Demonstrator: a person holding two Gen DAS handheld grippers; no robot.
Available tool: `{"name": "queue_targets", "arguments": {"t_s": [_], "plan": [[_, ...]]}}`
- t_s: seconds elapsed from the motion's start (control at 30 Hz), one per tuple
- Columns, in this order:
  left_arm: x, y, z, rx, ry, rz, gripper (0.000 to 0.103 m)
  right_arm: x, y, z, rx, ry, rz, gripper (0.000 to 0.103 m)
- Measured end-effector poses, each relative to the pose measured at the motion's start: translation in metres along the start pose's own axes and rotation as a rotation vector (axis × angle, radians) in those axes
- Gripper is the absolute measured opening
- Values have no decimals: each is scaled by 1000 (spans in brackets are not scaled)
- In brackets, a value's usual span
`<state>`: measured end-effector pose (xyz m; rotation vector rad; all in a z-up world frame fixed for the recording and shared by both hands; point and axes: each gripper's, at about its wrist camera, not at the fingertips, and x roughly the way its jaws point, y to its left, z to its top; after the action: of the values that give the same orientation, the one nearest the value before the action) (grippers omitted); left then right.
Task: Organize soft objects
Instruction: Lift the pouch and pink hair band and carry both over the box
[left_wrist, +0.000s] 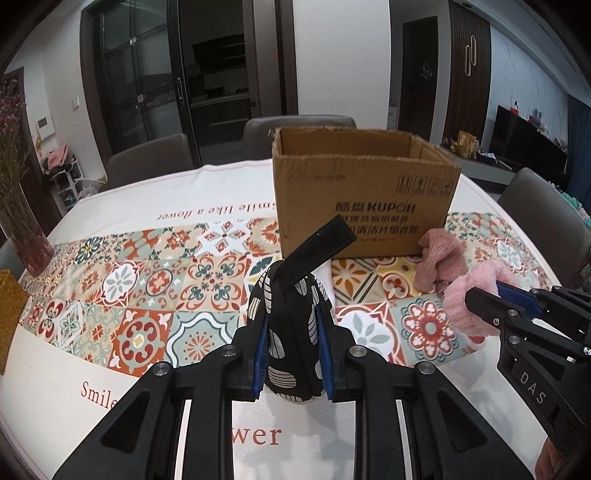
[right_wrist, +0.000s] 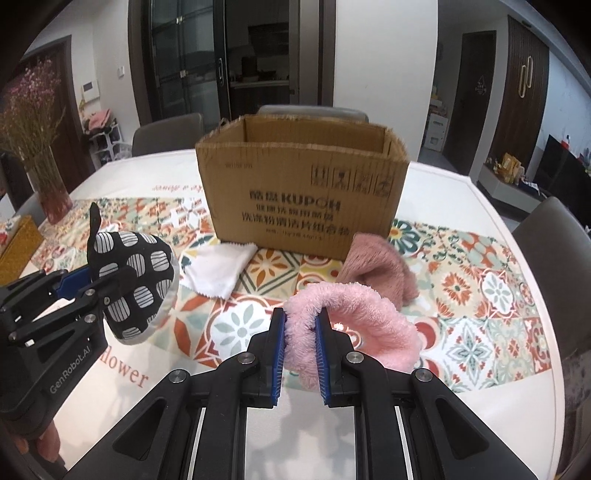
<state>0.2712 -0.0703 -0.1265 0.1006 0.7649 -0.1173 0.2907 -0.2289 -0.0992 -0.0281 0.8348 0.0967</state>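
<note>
My left gripper (left_wrist: 291, 314) is shut on a black oven mitt (left_wrist: 290, 332) with white oval prints and a black strap, held above the table; the mitt (right_wrist: 136, 280) also shows at the left of the right wrist view. My right gripper (right_wrist: 301, 321) is shut on a fluffy light pink headband (right_wrist: 354, 321), lifted off the cloth; the same headband (left_wrist: 476, 291) appears at the right in the left wrist view. An open cardboard box (right_wrist: 303, 199) stands behind both. A darker pink plush cloth (right_wrist: 380, 269) lies against the box's right front corner.
A folded white cloth (right_wrist: 218, 269) lies in front of the box at its left. The table (left_wrist: 110, 206) wears a patterned tile cloth. A vase of dried flowers (right_wrist: 48, 184) and a yellow tissue box (right_wrist: 18, 247) stand at the left. Grey chairs (right_wrist: 554, 251) ring the table.
</note>
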Motion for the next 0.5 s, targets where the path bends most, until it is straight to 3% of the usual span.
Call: {"name": "queue_targets", "arguments": {"t_s": [0.5], "plan": [[-43, -5, 30, -6, -110, -18, 24, -47, -7, 32, -19, -150, -9, 17]]}}
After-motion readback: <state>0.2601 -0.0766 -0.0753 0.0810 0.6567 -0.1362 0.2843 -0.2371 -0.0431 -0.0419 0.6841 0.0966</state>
